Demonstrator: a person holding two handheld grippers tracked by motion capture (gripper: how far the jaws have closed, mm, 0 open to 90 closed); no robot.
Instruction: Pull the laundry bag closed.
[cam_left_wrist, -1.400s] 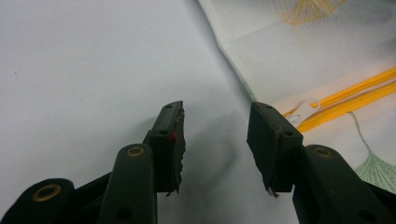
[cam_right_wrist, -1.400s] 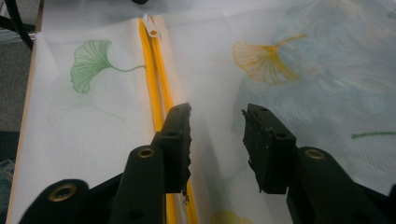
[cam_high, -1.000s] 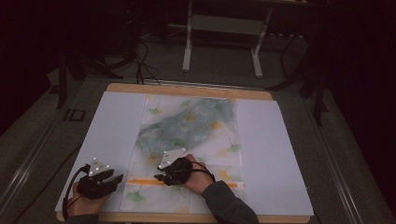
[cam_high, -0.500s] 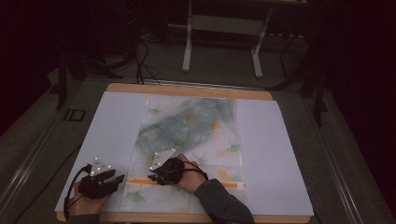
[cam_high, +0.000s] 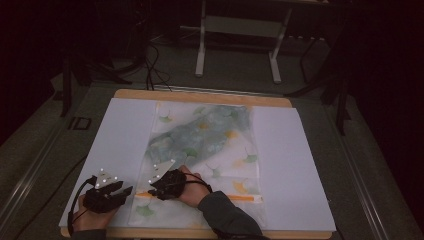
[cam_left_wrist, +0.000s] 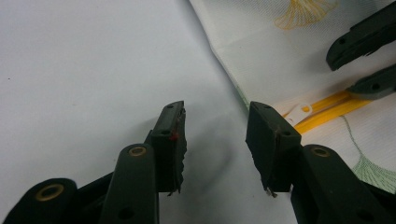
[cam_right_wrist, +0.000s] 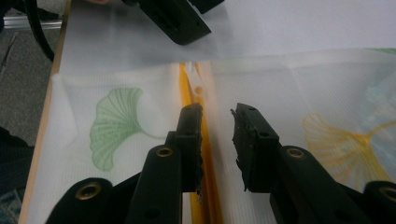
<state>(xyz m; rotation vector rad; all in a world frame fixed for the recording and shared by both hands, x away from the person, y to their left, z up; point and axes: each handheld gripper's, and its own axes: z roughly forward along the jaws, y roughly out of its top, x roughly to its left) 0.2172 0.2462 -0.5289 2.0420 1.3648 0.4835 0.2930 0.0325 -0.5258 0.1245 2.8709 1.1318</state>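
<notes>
A white mesh zip bag (cam_high: 226, 156) printed with ginkgo leaves lies flat on the white sheet (cam_high: 300, 165), with a blue-green cloth (cam_high: 200, 134) inside it. Its orange zipper (cam_high: 241, 198) runs along the near edge. My right gripper (cam_high: 152, 190) points left, low over that zipper (cam_right_wrist: 207, 189). Its jaws have just been closing but stand apart, gripping nothing, and the white zipper pull (cam_right_wrist: 198, 89) lies just beyond the tips. My left gripper (cam_high: 125, 191) rests open over the bare sheet beside the bag's left edge, with the pull (cam_left_wrist: 299, 111) just to its right.
The wooden table edge (cam_high: 200, 95) borders the sheet at the far side. A metal stand (cam_high: 237, 45) and cables lie on the dark floor beyond. The two grippers' tips are close together at the bag's near left corner.
My right hand has slid left along the zipper towards the left gripper. The left gripper has stayed where it was.
</notes>
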